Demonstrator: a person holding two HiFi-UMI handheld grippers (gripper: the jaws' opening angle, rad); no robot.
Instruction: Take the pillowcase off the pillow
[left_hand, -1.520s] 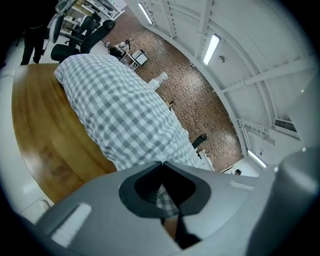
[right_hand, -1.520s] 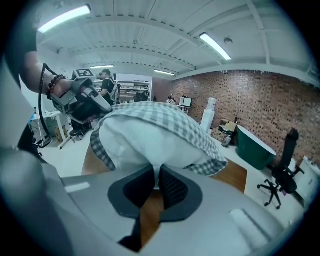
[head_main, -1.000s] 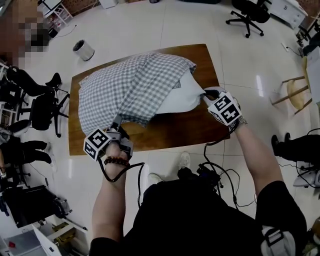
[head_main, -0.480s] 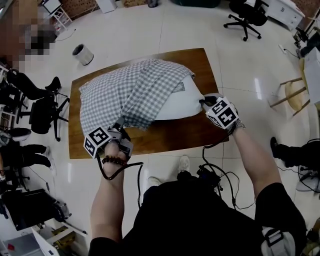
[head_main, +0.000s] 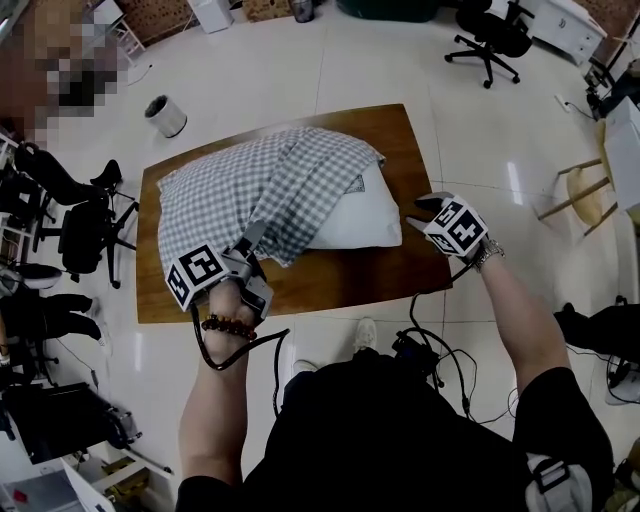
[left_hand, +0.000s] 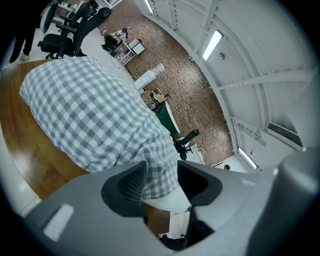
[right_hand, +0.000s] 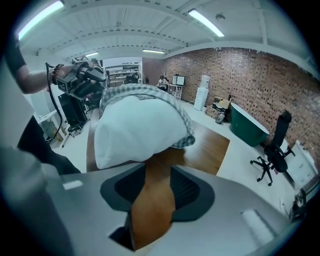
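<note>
Pillowcase: a grey-and-white checked cover (head_main: 250, 185) is still drawn over most of the pillow and lies rumpled across the wooden worktop (head_main: 380, 265).
Pillow: the pillow (head_main: 355, 215) is white and plump; its bare end shows at the right, where the open hem has been pushed back.
Left gripper: the jaws of the left gripper (left_hand: 161, 172) have just been opening and stand apart. A fold of the checked cloth hangs between them but is not pinched.
Right gripper: the jaws of the right gripper (right_hand: 159, 167) have just been opening and stand apart. Only bare wood is seen between them, and the pillow's white end lies just ahead, untouched.
Handling: both items are judged light, soft and limp. The thin cloth is likely to slide from the pads unless a doubled fold is caught. The pillow is expected to squash and to be dragged along with the cover unless it is held.
Hold: the cover is best taken at a gathered fold near its closed corner, and the pillow at its exposed corner, deep enough for the filling to be caught.
</note>
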